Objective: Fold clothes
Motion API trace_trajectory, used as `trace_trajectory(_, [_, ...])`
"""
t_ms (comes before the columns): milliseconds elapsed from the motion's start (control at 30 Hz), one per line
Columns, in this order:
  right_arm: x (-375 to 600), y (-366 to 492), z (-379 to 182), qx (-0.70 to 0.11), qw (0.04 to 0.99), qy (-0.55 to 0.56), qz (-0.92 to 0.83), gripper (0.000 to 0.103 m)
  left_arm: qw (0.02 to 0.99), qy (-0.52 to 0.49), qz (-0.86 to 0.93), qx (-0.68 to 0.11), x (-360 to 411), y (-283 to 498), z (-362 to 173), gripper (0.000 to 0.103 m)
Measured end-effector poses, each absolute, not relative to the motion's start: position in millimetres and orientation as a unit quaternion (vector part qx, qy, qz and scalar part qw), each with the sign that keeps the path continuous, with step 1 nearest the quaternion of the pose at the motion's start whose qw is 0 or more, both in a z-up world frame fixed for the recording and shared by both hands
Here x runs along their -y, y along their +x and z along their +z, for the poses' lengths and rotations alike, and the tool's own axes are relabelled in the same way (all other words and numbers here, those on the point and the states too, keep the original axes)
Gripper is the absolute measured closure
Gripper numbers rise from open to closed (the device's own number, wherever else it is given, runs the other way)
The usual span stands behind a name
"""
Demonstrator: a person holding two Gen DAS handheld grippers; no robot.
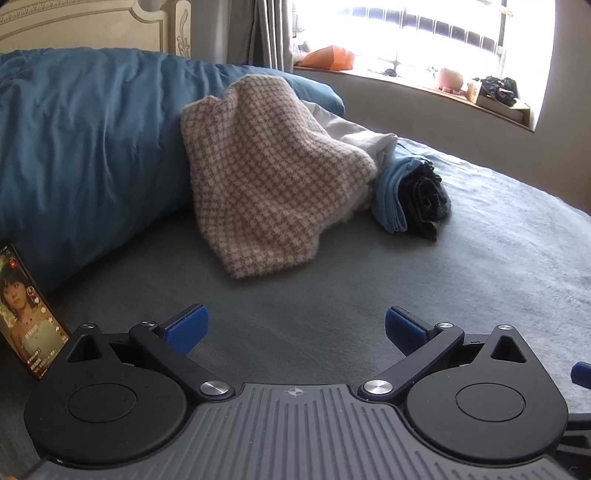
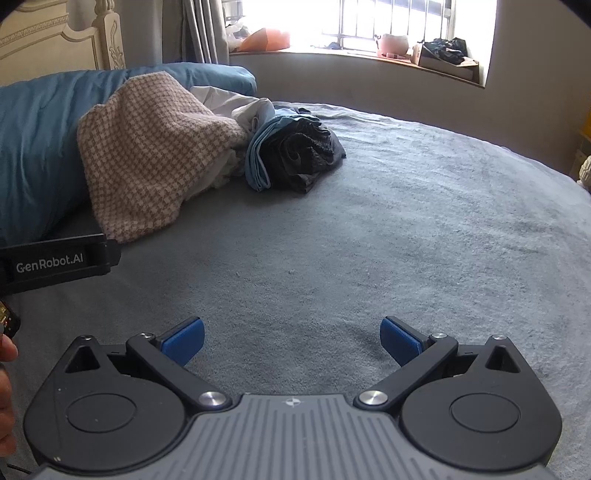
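Observation:
A beige houndstooth knit garment (image 1: pixel 273 177) (image 2: pixel 151 158) lies draped over a heap of clothes on the grey bed (image 1: pixel 480 280) (image 2: pixel 406 240). Beside it on the right lie a white garment (image 1: pixel 365 136) (image 2: pixel 236 105), a light blue folded cloth (image 1: pixel 393 199) (image 2: pixel 256 151) and a rolled dark grey garment (image 1: pixel 430 199) (image 2: pixel 303 155). My left gripper (image 1: pixel 295 328) is open above bare sheet, well short of the heap. My right gripper (image 2: pixel 291 338) is also open over bare sheet, nothing between its blue pads (image 2: pixel 184 338).
A blue duvet (image 1: pixel 85 147) (image 2: pixel 33 147) is bunched at the left against a cream headboard (image 1: pixel 92 26). A phone (image 1: pixel 27 314) with a lit screen leans at the left. The windowsill (image 1: pixel 424 85) holds clutter. The left gripper's body (image 2: pixel 55 264) and a hand (image 2: pixel 5 406) show at left.

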State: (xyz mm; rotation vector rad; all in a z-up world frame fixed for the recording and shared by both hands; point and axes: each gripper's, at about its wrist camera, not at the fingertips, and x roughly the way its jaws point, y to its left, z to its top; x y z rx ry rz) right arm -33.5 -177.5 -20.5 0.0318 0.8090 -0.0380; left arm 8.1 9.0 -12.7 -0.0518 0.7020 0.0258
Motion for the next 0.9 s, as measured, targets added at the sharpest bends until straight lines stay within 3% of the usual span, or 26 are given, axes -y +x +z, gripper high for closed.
trace_trajectory(300, [180,8,-30,-0.360,0.931,0.035,0.042,0.000,0.952,-0.022,0.059,-0.299,-26,46,-36,0.000])
trace_trajectory(733, [194,105,-68,-0.312,0.920,0.160,0.175,0.000,0.960,-0.043,0.086,-0.264,-66,121,-67,0.001])
trace_trajectory(900, [193,159,-91,-0.334,0.890,0.227,0.213,0.001,0.956,-0.079,0.063,-0.276,-88,150,-78,0.001])
